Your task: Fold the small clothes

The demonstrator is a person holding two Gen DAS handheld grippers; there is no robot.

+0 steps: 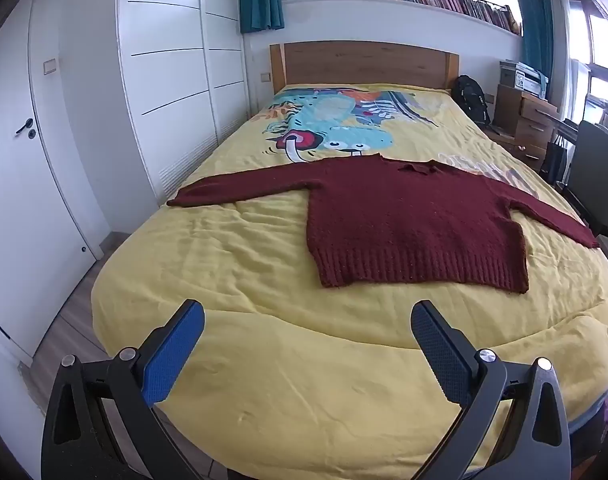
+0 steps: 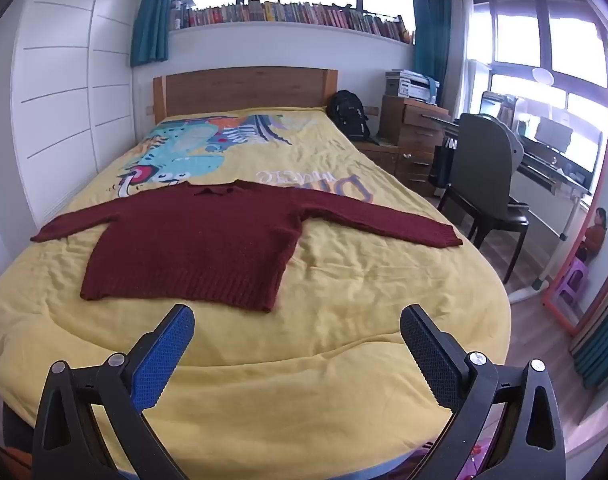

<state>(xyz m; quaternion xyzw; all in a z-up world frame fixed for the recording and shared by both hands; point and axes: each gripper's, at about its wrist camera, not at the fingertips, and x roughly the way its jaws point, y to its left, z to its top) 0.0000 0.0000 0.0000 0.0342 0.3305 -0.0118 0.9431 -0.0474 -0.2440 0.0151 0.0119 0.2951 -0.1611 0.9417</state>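
A dark red knitted sweater (image 1: 408,224) lies flat on the yellow bed cover (image 1: 240,264), sleeves spread out to both sides, hem toward me. It also shows in the right wrist view (image 2: 200,248). My left gripper (image 1: 307,320) is open and empty, above the foot of the bed, short of the hem and to its left. My right gripper (image 2: 297,322) is open and empty, above the foot of the bed, just short of the hem's right corner.
A wooden headboard (image 2: 244,86) stands at the far end. White wardrobe doors (image 1: 168,80) run along the left side. A black backpack (image 2: 350,114), wooden drawers (image 2: 414,132), a dark chair (image 2: 484,180) and a desk stand right of the bed.
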